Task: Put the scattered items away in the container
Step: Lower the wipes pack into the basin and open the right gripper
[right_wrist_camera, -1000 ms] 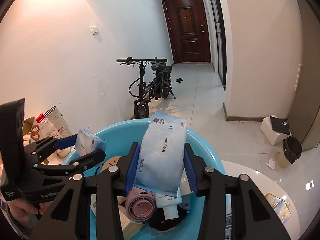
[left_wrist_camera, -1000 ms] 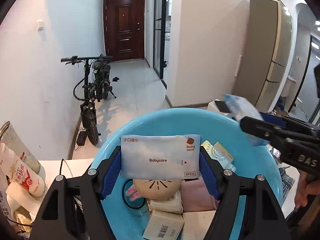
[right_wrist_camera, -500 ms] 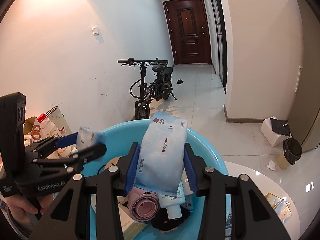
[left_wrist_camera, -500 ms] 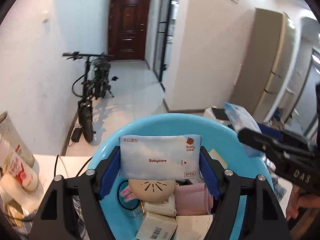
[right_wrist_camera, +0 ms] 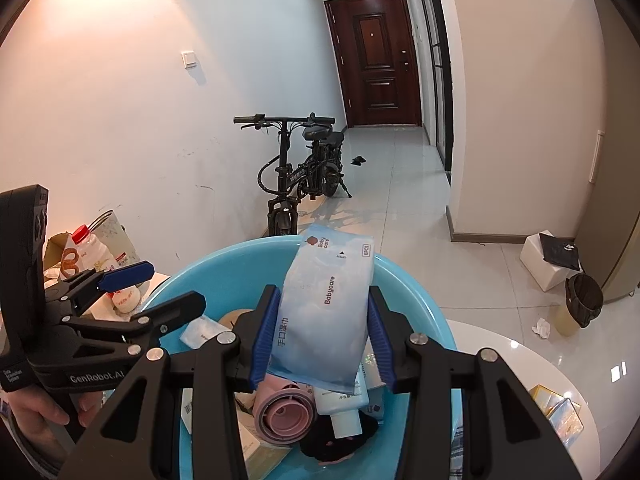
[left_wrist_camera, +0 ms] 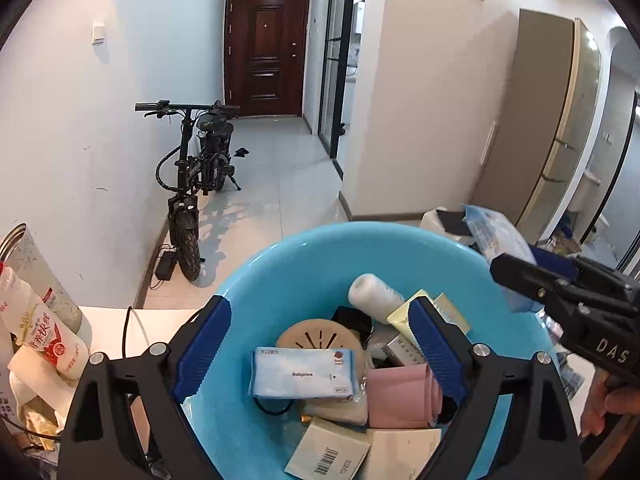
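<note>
Basin [left_wrist_camera: 280,264]: a round basin of smooth, glossy light-blue plastic with a rolled rim, standing on a white table [left_wrist_camera: 108,320] and already holding a heap of small items.
Contents: a pink rolled cloth [left_wrist_camera: 404,396], a tan round disc with slots [left_wrist_camera: 316,336], a white tube [left_wrist_camera: 374,294], a barcoded white carton [left_wrist_camera: 328,456] and a black soft lump at the bottom [right_wrist_camera: 344,440].
Held wipes pack [right_wrist_camera: 326,308]: a soft, crinkled pale-blue plastic pouch printed "Babycare", standing on end over the middle of the basin, its top above the far rim.
Dropped wipes pack [left_wrist_camera: 304,372]: the same kind of flat pouch, lying label up on top of the heap, resting across the tan disc.
Right gripper [right_wrist_camera: 322,336]: its blue ribbed pads press both long sides of the held wipes pack.
Left gripper [left_wrist_camera: 320,348]: spread wide over the basin with nothing between its blue pads, the dropped wipes pack lying below them.
</note>
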A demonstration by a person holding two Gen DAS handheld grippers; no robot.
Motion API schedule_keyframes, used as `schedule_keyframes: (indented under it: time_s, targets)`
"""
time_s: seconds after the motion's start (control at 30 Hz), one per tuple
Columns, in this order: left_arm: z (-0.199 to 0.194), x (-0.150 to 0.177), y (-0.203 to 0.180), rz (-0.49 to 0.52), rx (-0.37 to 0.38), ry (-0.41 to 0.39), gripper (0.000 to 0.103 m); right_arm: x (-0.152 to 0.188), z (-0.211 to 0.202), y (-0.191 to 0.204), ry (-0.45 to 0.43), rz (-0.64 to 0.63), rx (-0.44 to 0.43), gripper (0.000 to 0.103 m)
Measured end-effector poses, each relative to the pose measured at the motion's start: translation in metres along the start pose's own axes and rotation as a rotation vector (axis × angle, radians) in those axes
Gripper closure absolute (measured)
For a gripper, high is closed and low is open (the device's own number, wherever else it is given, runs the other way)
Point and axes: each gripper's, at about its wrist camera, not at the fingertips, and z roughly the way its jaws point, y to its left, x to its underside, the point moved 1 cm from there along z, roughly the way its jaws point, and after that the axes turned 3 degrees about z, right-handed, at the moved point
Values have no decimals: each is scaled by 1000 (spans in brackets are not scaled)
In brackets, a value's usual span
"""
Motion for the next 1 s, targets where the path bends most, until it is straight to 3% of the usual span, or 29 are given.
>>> schedule_keyframes:
  time_s: [0.4,0.87,1.0]
  targets:
    - [10,8,-18,66,0,43,11,2,11,-7,25,9,9,61]
    - [14,8,-16,50,3,54,11,4,17,-10,52,24,11,59]
    - [15,8,-16,53,2,55,11,3,13,-6,42,10,14,37]
